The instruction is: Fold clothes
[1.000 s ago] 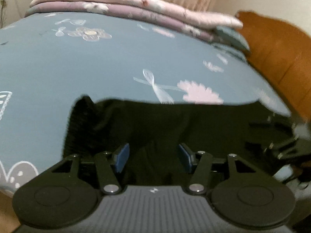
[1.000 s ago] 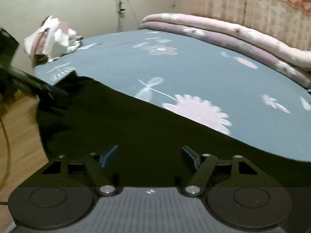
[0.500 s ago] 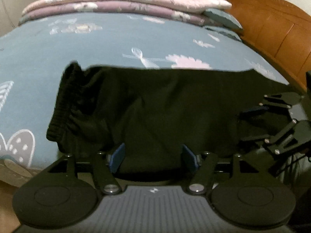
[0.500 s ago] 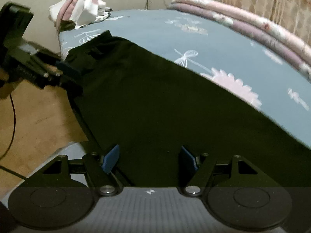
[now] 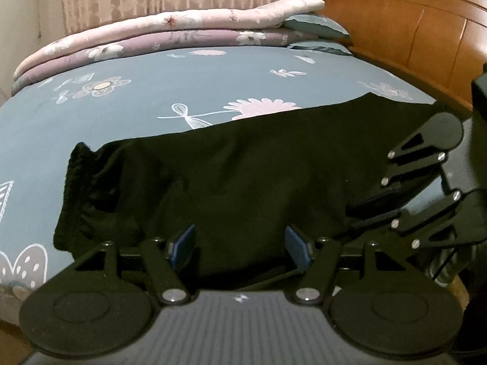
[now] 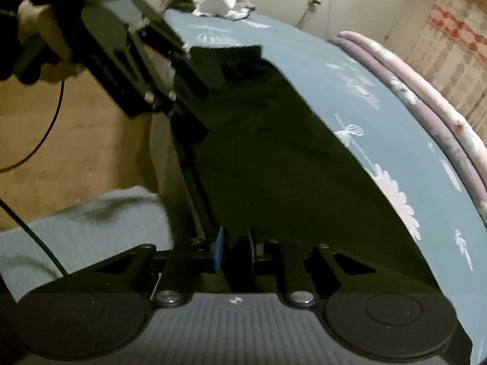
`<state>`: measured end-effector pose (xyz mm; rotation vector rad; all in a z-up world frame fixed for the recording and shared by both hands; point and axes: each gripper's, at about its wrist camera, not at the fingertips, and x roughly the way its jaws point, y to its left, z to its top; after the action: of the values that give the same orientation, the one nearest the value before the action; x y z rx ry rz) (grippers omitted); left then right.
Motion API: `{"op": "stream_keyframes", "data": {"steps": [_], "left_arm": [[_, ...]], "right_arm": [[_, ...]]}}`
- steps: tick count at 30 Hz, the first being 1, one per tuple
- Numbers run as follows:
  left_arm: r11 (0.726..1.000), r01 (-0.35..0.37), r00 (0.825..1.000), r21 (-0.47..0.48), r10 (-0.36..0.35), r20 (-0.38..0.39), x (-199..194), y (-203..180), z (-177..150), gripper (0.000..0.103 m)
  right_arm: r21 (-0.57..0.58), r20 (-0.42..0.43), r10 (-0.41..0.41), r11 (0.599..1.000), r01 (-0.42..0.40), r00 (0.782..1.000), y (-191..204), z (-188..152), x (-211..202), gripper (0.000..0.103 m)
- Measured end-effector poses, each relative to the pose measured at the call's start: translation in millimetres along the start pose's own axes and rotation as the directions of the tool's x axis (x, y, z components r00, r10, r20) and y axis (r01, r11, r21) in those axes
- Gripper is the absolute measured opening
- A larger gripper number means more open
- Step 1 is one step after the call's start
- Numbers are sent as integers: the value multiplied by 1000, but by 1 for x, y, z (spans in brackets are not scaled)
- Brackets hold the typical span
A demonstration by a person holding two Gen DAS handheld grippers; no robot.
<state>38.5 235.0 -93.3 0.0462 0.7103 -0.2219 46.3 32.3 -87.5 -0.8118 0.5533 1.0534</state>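
Black garment lies flat along the near edge of the bed, elastic waistband end toward the foot corner, other end toward the headboard; part of it hangs over the near edge.

Right gripper: jaws have just been closing, now nearly together with dark cloth between the blue pads; reads as a pinch on the garment's near edge, though the cloth is too dark to say how much is caught.

Left gripper: fingers spread, cloth lying between the pads but not pressed; no hold yet.

Risks, as judgement:
- one-sided hold; if the right hand lifts before the left closes, the garment drags askew and the fold line skews;
- right pinch may catch only the top layer; the lower layer would stay behind and bunch;
- overhanging cloth could slide off the near edge toward the floor;
- left fingers closing too shallow could slip off the hem.
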Motion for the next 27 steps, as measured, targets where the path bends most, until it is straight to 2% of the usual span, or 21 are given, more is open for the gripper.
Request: {"op": "stream_keyframes", "data": {"steps": [9, 10, 11, 12, 16, 22, 27], "left_arm": [[999, 25, 1000, -44, -25, 12, 2, 6, 3, 65], [999, 28, 1000, -46, -28, 11, 3, 6, 3, 65], [998, 29, 1000, -47, -29, 9, 4, 6, 3, 66], [999, 26, 1000, -46, -26, 8, 4, 6, 3, 66], [998, 34, 999, -52, -33, 15, 2, 9, 4, 66], [997, 38, 999, -69, -38, -2, 14, 14, 8, 66], [995, 30, 998, -97, -36, -56, 32, 19, 0, 66]], "right_arm": [[-127, -13, -26, 992, 25, 1000, 13, 2, 8, 22], [-142, -10, -32, 989, 30, 999, 14, 3, 10, 22], [-144, -7, -32, 989, 31, 999, 15, 4, 10, 17], [-142, -4, -31, 989, 31, 999, 14, 5, 9, 11], [-69, 1, 4, 998, -4, 1000, 3, 13, -1, 3], [3, -32, 105, 994, -105, 994, -3, 14, 3, 2], [12, -50, 120, 993, -119, 992, 3, 11, 4, 2]]}}
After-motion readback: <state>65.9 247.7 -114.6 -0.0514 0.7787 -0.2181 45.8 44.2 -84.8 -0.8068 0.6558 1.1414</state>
